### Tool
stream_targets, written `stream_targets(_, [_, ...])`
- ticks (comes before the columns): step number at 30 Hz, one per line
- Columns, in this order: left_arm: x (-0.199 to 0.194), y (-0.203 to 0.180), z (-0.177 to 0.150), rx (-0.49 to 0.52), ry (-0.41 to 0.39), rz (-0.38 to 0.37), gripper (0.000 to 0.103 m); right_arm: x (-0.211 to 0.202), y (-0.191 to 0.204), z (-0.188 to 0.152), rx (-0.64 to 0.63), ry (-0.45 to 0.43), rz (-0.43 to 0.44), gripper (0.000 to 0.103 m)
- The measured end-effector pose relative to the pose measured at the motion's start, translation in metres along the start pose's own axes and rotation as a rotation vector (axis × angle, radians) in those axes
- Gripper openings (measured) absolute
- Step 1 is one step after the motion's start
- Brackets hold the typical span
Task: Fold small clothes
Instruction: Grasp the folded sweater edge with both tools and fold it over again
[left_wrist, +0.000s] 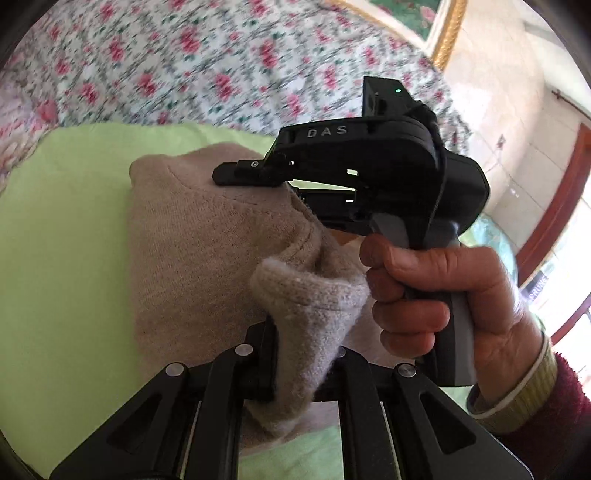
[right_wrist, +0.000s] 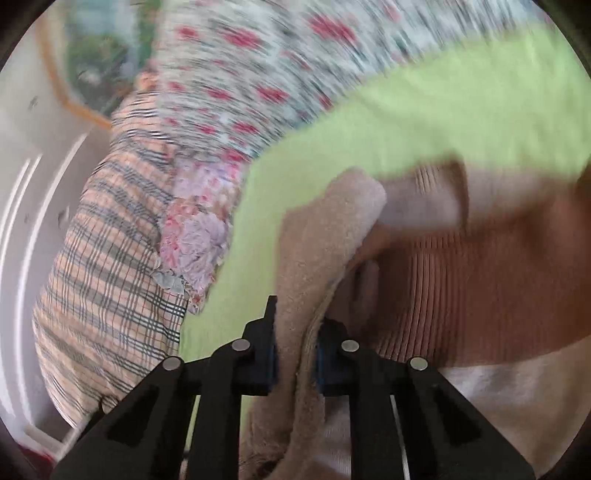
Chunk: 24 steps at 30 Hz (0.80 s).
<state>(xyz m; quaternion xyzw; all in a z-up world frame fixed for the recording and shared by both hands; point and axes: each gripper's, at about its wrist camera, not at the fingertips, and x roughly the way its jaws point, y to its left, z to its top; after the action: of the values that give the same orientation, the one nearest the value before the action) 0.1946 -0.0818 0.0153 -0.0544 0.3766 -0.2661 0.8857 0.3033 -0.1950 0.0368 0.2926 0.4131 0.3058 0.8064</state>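
- Left wrist view: the left gripper (left_wrist: 306, 354) is pinching a folded edge of the beige knit garment (left_wrist: 207, 236). The pale fleecy inner side of the fabric bulges up between the jaws.
- The garment lies ahead of this gripper on the lime-green sheet (left_wrist: 62, 258), which is spread over the floral bedcover (left_wrist: 184, 55). Its bulk extends forward and to the left of the grip point.
- The right gripper (left_wrist: 247, 173) enters from the right, held by the right hand (left_wrist: 443, 295) on its grey handle. Its finger reaches across the far upper edge of the garment; this view does not show whether it holds fabric.
- Right wrist view: the right gripper (right_wrist: 295, 354) is pressed together on a thick beige fold of the same garment (right_wrist: 325, 258), which runs from between the jaws forward and up. The frame is motion-blurred.
- A rib-knit part of the garment (right_wrist: 461, 295) lies to the right, on the green sheet (right_wrist: 406, 118). A plaid pillow (right_wrist: 110, 240) sits at the left, well apart.
- Judgement: both grippers hold one raised edge, with the flat body of the garment beyond them. The fold appears to be in progress. The next move turns on carrying that edge across the body, with both grip points kept level so the crease lands straight.
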Motion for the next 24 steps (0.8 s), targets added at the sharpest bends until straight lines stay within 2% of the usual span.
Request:
stream_targets(3, [0.004,-0.034,0.01,0.049,-0.008,-0.072,0.008,-0.05,-0.001,0.003,-0.059,-0.065,-0.071,0.017])
stream_targets(6, [0.026,-0.068,0.01,0.08,0.019,-0.126,0.008,-0.087,-0.027,-0.001,-0.07,-0.072,-0.204,0.017])
stream_targets(9, [0.06,-0.089,-0.002,0.086,0.08,-0.158,0.008,-0.101,-0.052,-0.012,-0.063,-0.053,-0.291,0.017])
stream_targets(12, [0.09,-0.099,-0.014,0.089,0.144,-0.159,0.008,-0.11,-0.078,-0.024,-0.046,-0.045,-0.352,0.017])
stream_targets(18, [0.11,-0.107,-0.027,0.105,0.192,-0.149,0.01,-0.11,-0.099,-0.036,-0.039,-0.053,-0.427,0.018])
stream_targets(20, [0.11,-0.107,-0.028,0.106,0.203,-0.151,0.017,-0.113,-0.103,-0.039,-0.03,-0.073,-0.44,0.027])
stream_targets(24, [0.091,-0.097,-0.027,0.091,0.236,-0.187,0.044,-0.129,-0.101,-0.044,-0.016,-0.112,-0.495,0.03])
